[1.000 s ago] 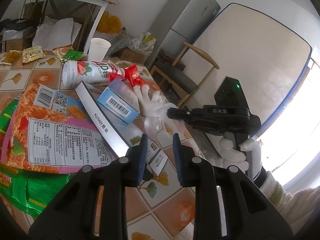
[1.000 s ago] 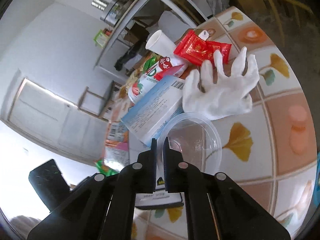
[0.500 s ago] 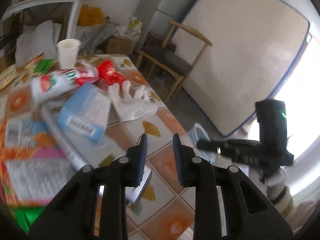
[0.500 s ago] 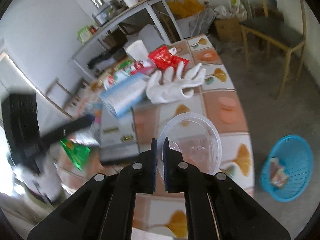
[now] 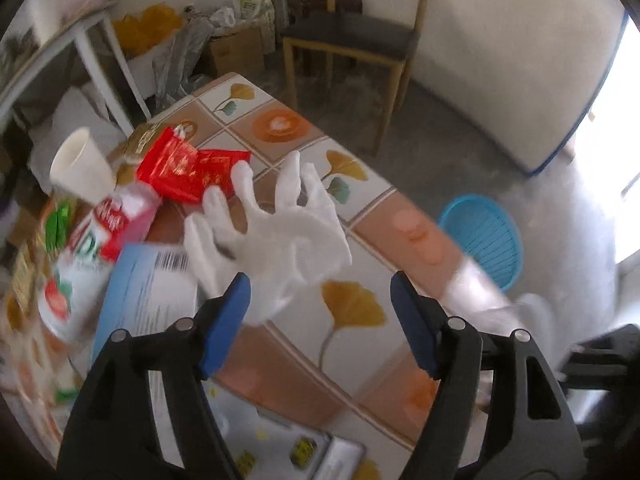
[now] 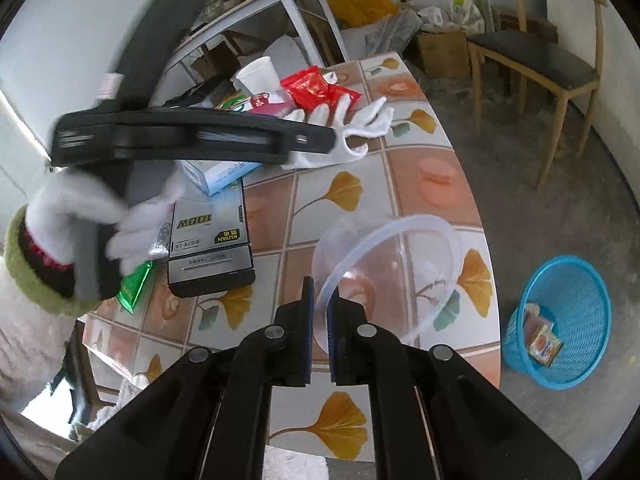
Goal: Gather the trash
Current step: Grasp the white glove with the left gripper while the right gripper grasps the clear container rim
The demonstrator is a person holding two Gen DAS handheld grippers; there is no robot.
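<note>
Left wrist view: the left tongs (image 5: 320,320) stand apart, their jaws having just been opening, with nothing pressed between them. They hang over the tiled table (image 5: 400,220), and the white glove (image 5: 280,236) lies flat on it just ahead of the left pad. Beyond the glove lie red wrappers (image 5: 188,172), a paper cup (image 5: 80,168) and a pink-capped bottle (image 5: 100,240) on its side; a blue carton (image 5: 148,296) lies beside the glove. The blue bin (image 5: 484,236) stands on the floor past the table's edge, and a chair (image 5: 352,40) stands farther off.

Right wrist view: the right tongs (image 6: 320,332) are clamped on the rim of a clear plastic bowl (image 6: 392,272), held tilted above the table near its edge. The bin (image 6: 560,320) stands on the floor to the right, a few packets inside. To the left, a gloved hand (image 6: 80,216) carries the other, blurred gripper. Beneath it lie a dark box (image 6: 208,248) and a green wrapper (image 6: 134,286).
</note>
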